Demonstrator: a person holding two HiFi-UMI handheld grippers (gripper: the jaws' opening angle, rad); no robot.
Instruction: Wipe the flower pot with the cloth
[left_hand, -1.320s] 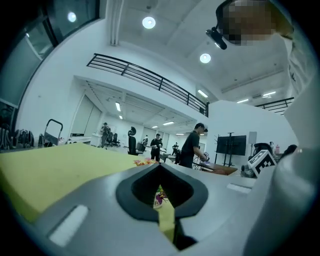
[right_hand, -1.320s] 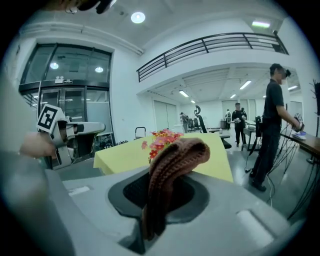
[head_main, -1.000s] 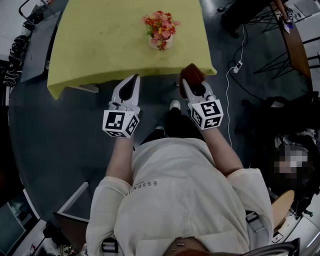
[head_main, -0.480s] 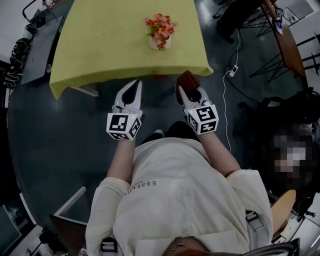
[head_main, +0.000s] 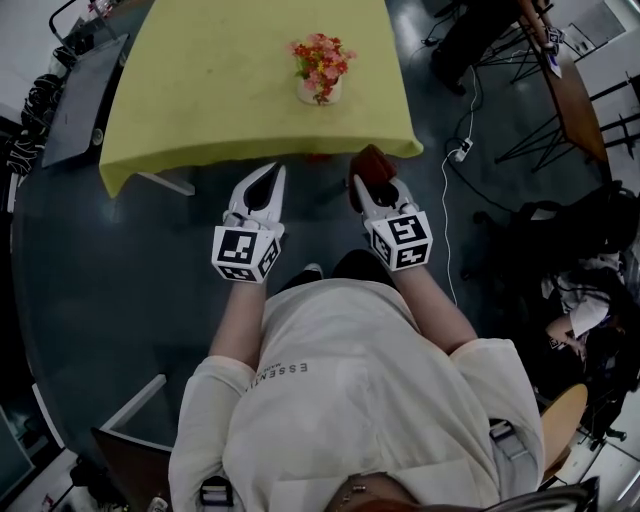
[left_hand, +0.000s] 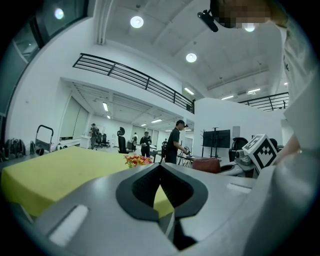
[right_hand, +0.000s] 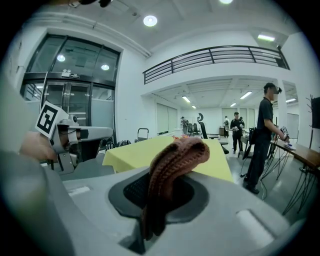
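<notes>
A small pale flower pot (head_main: 322, 90) with orange and pink flowers stands on the yellow-green table (head_main: 200, 90), towards its near right. Both grippers hover over the dark floor just short of the table's front edge. My left gripper (head_main: 274, 172) is shut with nothing in it. My right gripper (head_main: 361, 182) is shut on a brown knitted cloth (head_main: 372, 163), whose folded end rises above the jaws (right_hand: 176, 159). In the left gripper view the flowers (left_hand: 137, 160) show ahead over the table, and the cloth (left_hand: 206, 164) shows to the right.
A dark board (head_main: 80, 85) lies along the table's left side. A power strip and cable (head_main: 460, 150) trail on the floor at right, near a wooden desk (head_main: 570, 80). A person (right_hand: 265, 135) stands beyond the table, with others farther back.
In the head view both grippers have drifted slightly left and sit a little farther from the table's front edge. The cloth stays clamped in the right gripper, and the left stays shut.
</notes>
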